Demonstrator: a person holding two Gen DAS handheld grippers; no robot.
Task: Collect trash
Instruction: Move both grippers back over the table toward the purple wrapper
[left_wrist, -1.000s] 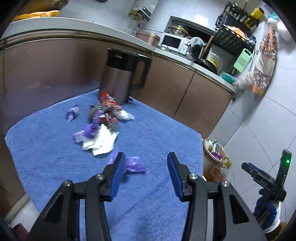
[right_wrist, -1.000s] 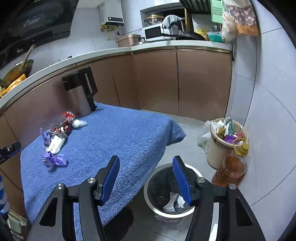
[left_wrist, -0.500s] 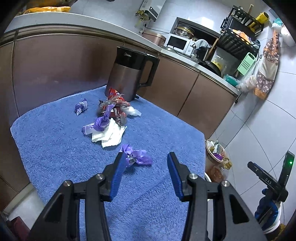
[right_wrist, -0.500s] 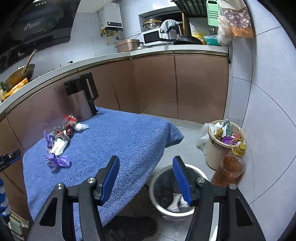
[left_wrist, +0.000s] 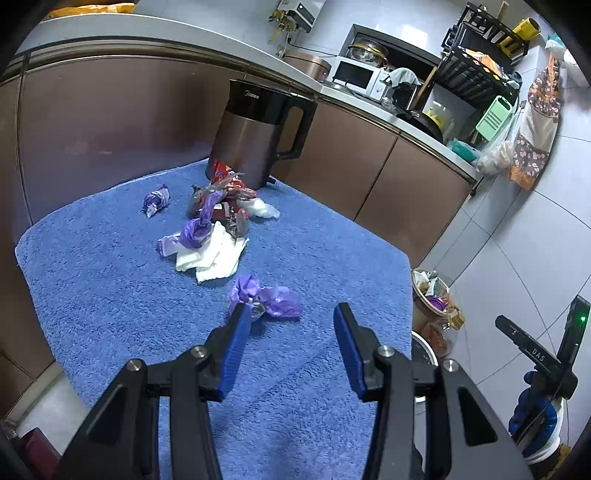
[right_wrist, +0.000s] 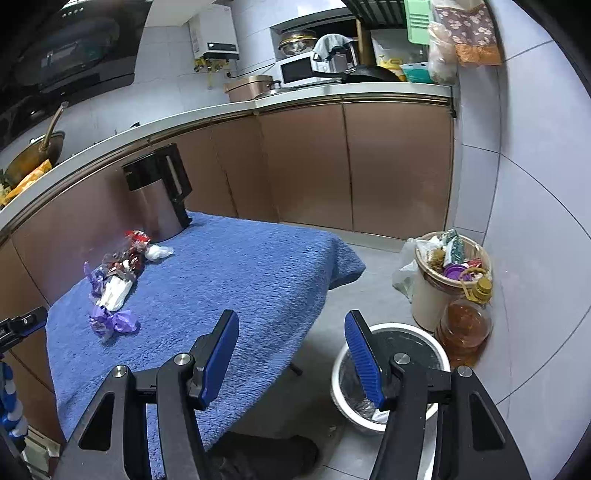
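Trash lies scattered on the blue towel (left_wrist: 110, 288) that covers a low table: a crumpled purple wrapper (left_wrist: 264, 295) sits nearest, just ahead of the left gripper (left_wrist: 290, 343), whose blue jaws are spread apart with nothing between them, the left jaw's tip just in front of the wrapper's near end. Farther back a heap of white tissue (left_wrist: 214, 254), purple plastic and red wrappers (left_wrist: 229, 192) runs up to the foot of a dark electric kettle (left_wrist: 258, 136) near the towel's far edge, and a small purple scrap (left_wrist: 155, 199) lies apart to the left of the heap. Wide bare towel stretches to the right of the trash, as far as the right-hand edge, where the cloth drops toward the floor. The right gripper (right_wrist: 291, 354) hangs beyond that edge with its jaws also apart and empty, its left jaw over the towel's corner and its right jaw over a white-rimmed bin (right_wrist: 391, 373) lined with a black bag standing on the tiled floor. Just beside that bin, against the wall, stand an amber oil bottle (right_wrist: 465, 325) and a full beige waste basket (right_wrist: 439, 291). Brown cabinet doors (right_wrist: 332, 166) close in the far side.
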